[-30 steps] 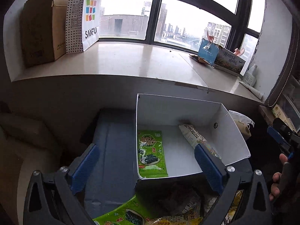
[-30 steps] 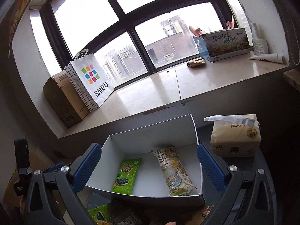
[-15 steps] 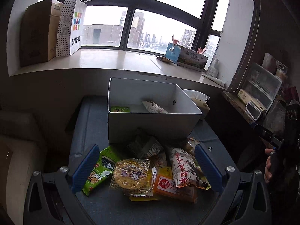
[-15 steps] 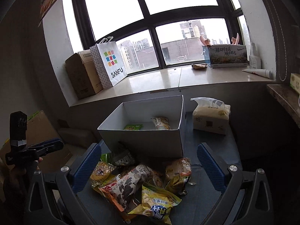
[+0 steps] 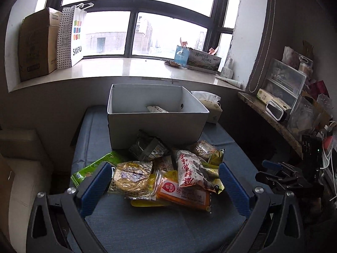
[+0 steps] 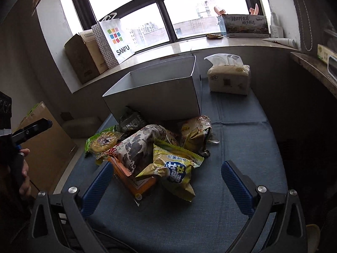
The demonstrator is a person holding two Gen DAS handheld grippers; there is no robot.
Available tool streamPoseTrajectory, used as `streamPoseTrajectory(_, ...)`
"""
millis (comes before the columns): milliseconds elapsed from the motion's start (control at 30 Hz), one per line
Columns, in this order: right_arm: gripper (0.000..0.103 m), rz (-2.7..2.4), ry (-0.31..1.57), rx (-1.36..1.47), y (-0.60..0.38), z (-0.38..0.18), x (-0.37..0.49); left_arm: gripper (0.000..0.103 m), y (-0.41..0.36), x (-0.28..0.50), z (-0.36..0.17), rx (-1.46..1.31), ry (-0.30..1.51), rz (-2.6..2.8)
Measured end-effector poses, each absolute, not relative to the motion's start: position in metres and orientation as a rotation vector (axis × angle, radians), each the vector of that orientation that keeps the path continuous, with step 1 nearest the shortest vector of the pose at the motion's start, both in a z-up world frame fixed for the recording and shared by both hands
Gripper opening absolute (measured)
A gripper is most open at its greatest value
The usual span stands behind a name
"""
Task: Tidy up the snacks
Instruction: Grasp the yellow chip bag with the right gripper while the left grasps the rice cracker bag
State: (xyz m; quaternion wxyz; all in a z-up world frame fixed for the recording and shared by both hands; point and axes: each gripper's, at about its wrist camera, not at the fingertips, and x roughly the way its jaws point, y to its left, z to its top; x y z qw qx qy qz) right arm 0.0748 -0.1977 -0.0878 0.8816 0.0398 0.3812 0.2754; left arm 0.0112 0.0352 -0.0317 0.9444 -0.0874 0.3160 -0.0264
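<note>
A pile of snack packets (image 5: 168,168) lies on the blue cloth surface (image 5: 158,227) in front of a white open box (image 5: 155,126). The pile also shows in the right wrist view (image 6: 151,151), with the box (image 6: 155,97) behind it. One packet (image 5: 157,109) shows inside the box. My left gripper (image 5: 164,181) is open and empty, held back just short of the pile. My right gripper (image 6: 166,179) is open and empty, its fingers either side of the pile's near edge, with a yellow packet (image 6: 174,172) closest.
A tissue pack (image 6: 229,78) stands right of the box. The windowsill (image 5: 118,69) behind holds a cardboard box (image 5: 38,44), a SANFU bag (image 5: 72,35) and a printed carton (image 5: 202,61). A cluttered shelf (image 5: 284,105) runs along the right.
Both grippers have pulled back and lowered from over the box to in front of the snack pile. The box now looks farther off and the whole pile is in view.
</note>
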Motion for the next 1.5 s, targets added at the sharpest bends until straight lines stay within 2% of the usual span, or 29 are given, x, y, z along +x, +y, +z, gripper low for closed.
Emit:
streamPoseTrajectory(667, 0.103, 0.592, 1.22, 0.208, -0.154, -0.181, 0.16, 0.103, 0.025, 0.017, -0.05, -0.155, 0.686, -0.075)
streamPoseTrajectory(700, 0.095, 0.605, 1.221, 0.226, -0.153, -0.183, 0.16, 0.103, 0.024, 0.018, -0.051, -0.151, 0.692, -0.076)
streamPoseTrajectory(733, 0.072, 0.622, 1.209, 0.236, -0.153, -0.182, 0.159, 0.103, 0.024, 0.018, -0.053, -0.148, 0.694, -0.077)
streamPoseTrajectory(767, 0.072, 0.628, 1.209, 0.226, -0.153, -0.182, 0.158, 0.103, 0.023, 0.019, -0.054, -0.146, 0.697, -0.077)
streamPoseTrajectory(833, 0.064, 0.639, 1.185, 0.215, -0.154, -0.179, 0.153, 0.103, 0.022, 0.021, -0.057, -0.143, 0.711, -0.077)
streamPoseTrajectory(1167, 0.062, 0.626, 1.0, 0.163, -0.199, -0.131, 0.109, 0.103, -0.009, 0.057, -0.079, -0.079, 0.807, -0.139)
streamPoseTrajectory(1500, 0.063, 0.579, 0.907, 0.227, -0.244, -0.102, 0.078, 0.103, -0.061, 0.135, -0.114, 0.047, 1.007, -0.188)
